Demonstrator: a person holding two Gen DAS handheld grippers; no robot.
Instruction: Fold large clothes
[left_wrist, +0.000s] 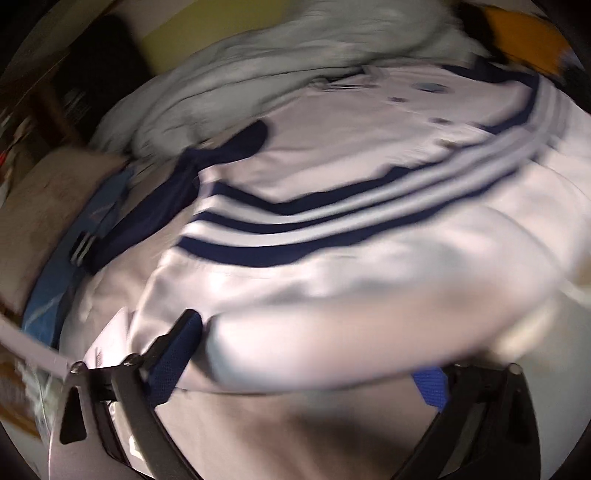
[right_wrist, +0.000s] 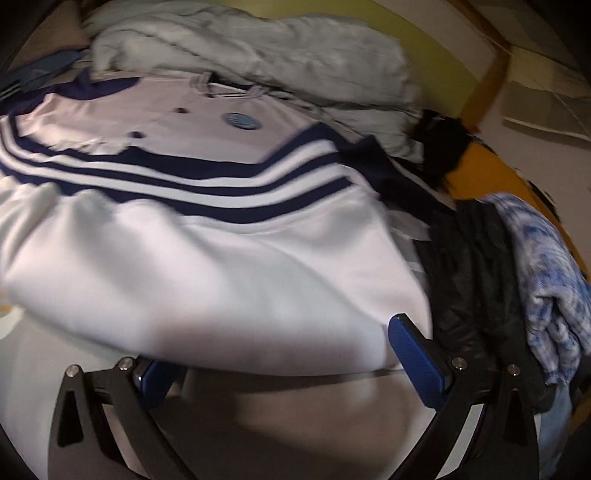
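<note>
A white jersey with navy stripes fills the middle; a grey garment lies at 12 o'clock. The left claw and right claw are both spread wide around its folded near edge

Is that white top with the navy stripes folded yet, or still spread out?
Partly folded: the white top has its lower part doubled over toward the navy stripes, leaving a rounded fold edge at both open tongs; its chest still lies flat.

Jersey lies directly ahead of the right gripper, folded edge between its fingers. Crumpled garment behind the jersey. Jacket and towel to its right.
</note>
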